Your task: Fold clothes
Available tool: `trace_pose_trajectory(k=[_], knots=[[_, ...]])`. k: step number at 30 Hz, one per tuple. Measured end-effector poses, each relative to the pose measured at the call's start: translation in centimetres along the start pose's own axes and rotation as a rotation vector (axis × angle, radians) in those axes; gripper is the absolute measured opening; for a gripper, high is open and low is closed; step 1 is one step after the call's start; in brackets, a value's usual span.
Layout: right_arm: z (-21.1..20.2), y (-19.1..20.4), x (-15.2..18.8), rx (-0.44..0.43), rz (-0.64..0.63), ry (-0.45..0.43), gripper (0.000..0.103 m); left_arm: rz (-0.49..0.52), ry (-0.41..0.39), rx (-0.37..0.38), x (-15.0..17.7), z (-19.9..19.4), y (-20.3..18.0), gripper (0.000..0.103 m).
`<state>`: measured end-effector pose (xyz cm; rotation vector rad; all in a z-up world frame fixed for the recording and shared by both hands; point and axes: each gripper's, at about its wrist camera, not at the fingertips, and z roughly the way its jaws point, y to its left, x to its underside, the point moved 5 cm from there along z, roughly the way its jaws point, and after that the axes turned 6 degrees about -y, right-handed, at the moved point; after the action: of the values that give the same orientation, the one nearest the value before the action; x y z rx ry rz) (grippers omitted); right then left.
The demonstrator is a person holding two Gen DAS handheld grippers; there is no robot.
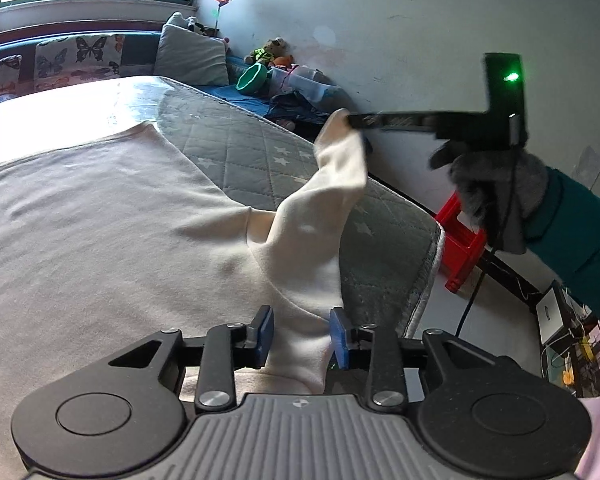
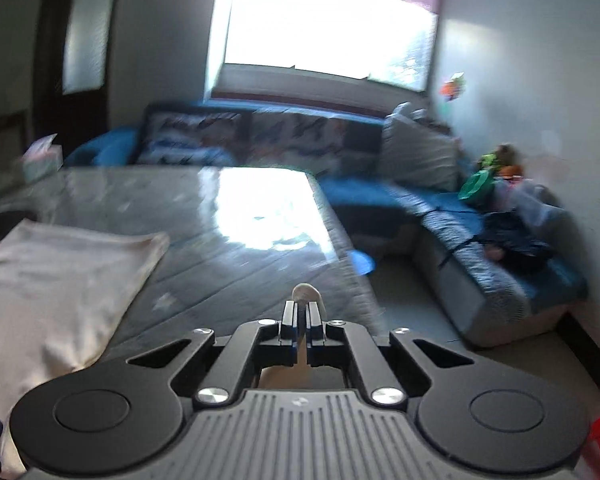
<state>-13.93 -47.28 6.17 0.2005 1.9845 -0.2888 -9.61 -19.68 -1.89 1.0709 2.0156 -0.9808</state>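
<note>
Sleeve (image 1: 332, 184) of cream sweatshirt (image 1: 100, 216) pinched in right gripper (image 1: 350, 120); left gripper (image 1: 302, 336) jaws apart around cloth — red stool (image 1: 462, 248) right, off quilted mat (image 1: 236, 152).

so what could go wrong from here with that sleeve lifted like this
The right gripper pinches only the very tip of the cream sleeve, so the cuff could slip out mid-fold. The left gripper has fabric between its pads with the jaws apart, so it may not pin the garment and the body of the cream top could drag across the grey quilted mat, bunching the fold.
</note>
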Motion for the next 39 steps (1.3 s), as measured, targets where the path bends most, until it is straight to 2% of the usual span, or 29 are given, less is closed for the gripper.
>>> trace_pose_trajectory(k=[4,8,10,15,17,21,22,23,25,31,33,37,39], knots=[[-1.8,-3.3,0.5,0.078,0.08,-0.033,0.003,0.018,0.005,0.009,0.1,0.0,0.0,0.034],[-1.9,-5.9,3.1,0.144,0.159,0.039,0.004,0.031,0.011,0.012,0.1,0.0,-0.1,0.034],[-1.6,-6.3,4.3,0.118,0.179,0.082,0.008,0.036,0.013,0.012,0.1,0.1,-0.2,0.036],[-0.2,-6.4,5.1,0.053,0.228,0.11,0.021,0.051,0.019,0.014,0.0,0.1,-0.4,0.036],[0.6,-6.3,5.6,0.022,0.256,0.127,0.033,0.047,0.018,0.011,0.1,0.1,-0.4,0.037],[0.9,-5.6,7.0,0.016,0.255,0.156,0.03,0.048,0.018,0.01,0.2,0.2,-0.6,0.037],[0.8,-5.4,7.1,0.02,0.245,0.152,0.016,0.049,0.019,0.011,0.2,0.2,-0.6,0.038],[0.6,-5.4,7.2,0.021,0.243,0.151,0.008,0.051,0.02,0.012,0.2,0.2,-0.6,0.038],[-0.3,-5.6,6.9,0.035,0.251,0.136,0.004,0.056,0.021,0.014,0.3,0.2,-0.6,0.038],[-4.3,-6.2,5.5,0.145,0.193,0.082,0.004,0.072,0.025,0.024,0.3,0.2,-0.6,0.039],[-4.4,-6.4,6.0,0.172,0.181,0.108,0.005,0.078,0.026,0.029,0.3,0.1,-0.5,0.039],[-3.9,-6.8,7.8,0.231,0.152,0.182,0.012,0.086,0.03,0.038,0.3,0.1,-0.4,0.039],[-4.0,-7.1,7.9,0.25,0.172,0.176,0.014,0.083,0.03,0.04,0.3,0.1,-0.4,0.04]])
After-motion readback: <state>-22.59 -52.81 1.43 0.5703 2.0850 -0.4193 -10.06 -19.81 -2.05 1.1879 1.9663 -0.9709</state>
